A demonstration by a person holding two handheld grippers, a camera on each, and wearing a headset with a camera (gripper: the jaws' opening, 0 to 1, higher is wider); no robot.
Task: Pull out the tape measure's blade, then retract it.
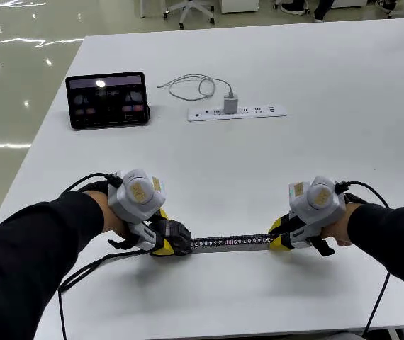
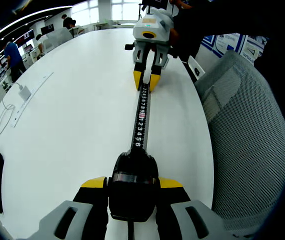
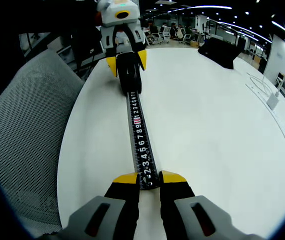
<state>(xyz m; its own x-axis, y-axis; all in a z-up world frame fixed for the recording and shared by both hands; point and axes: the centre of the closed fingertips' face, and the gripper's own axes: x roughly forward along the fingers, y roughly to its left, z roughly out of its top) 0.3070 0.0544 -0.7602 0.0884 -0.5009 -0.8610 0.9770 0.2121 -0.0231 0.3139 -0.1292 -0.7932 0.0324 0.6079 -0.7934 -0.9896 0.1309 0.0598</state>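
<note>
The black tape measure case [image 2: 132,184] sits on the white table between my left gripper's yellow-tipped fingers, and my left gripper [image 1: 168,239] is shut on it. Its dark numbered blade [image 1: 232,241] runs out flat along the table to my right gripper [image 1: 278,236], which is shut on the blade's end. In the right gripper view the blade [image 3: 139,135] leads from my right gripper [image 3: 148,178] back to the case [image 3: 129,68]. In the left gripper view the blade [image 2: 141,112] reaches the right gripper [image 2: 147,79].
A black tablet [image 1: 108,98] stands at the back left of the white table [image 1: 259,156]. A white power strip [image 1: 237,112] with a plugged charger and coiled cable [image 1: 191,86] lies behind. A grey mesh chair [image 2: 247,135] stands by the near edge.
</note>
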